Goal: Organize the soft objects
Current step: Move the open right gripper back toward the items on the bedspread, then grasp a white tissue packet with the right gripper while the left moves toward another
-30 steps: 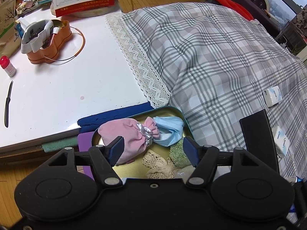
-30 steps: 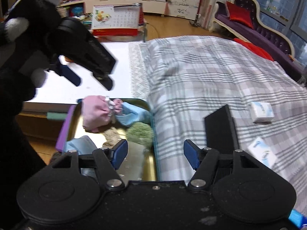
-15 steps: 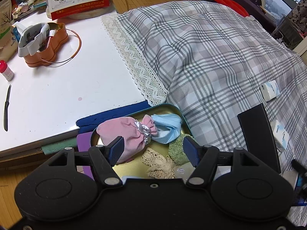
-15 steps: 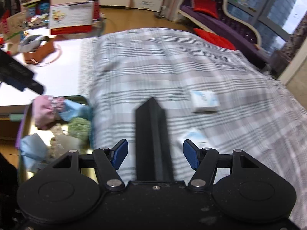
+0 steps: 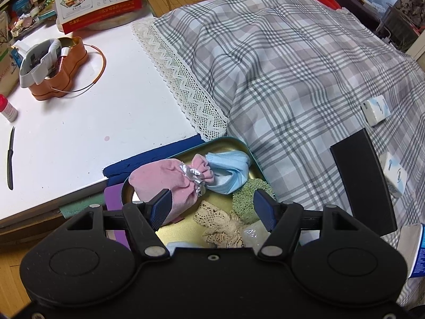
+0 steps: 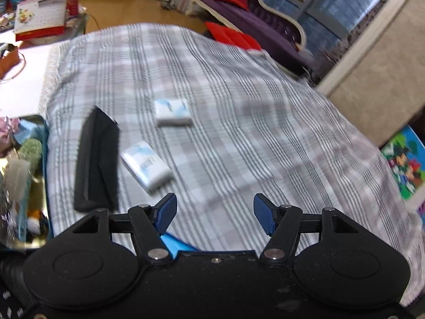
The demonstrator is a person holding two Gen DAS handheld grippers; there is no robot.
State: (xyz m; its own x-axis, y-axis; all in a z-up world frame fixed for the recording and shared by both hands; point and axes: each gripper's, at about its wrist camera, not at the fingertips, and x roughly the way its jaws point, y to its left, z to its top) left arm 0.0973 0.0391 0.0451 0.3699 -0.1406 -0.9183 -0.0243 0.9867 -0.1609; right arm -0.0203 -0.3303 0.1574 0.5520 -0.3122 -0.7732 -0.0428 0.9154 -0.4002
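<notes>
A teal-rimmed tin tray (image 5: 233, 142) lies at the near edge of the plaid cloth. In it lie a pink pouch (image 5: 164, 178), a blue face mask (image 5: 231, 170), a green fuzzy piece (image 5: 247, 199) and a cream lace piece (image 5: 220, 226). My left gripper (image 5: 212, 210) is open and empty just above the tray. My right gripper (image 6: 213, 214) is open and empty over the plaid cloth, right of the tray (image 6: 45, 133). Two white tissue packs (image 6: 146, 167) (image 6: 172, 113) and a black folded piece (image 6: 97, 159) lie on the cloth ahead of it.
A white board (image 5: 79, 122) lies to the left, with an orange tin (image 5: 53, 66), a calendar (image 5: 98, 0), a small bottle (image 5: 8, 109) and a knife (image 5: 10, 156). The plaid cloth (image 5: 292, 66) has a lace edge (image 5: 183, 85). A sofa (image 6: 252, 13) stands behind.
My right gripper has swung right, away from the tray, toward the black piece and tissue packs. My left gripper has stayed over the tray and pulled back slightly.
</notes>
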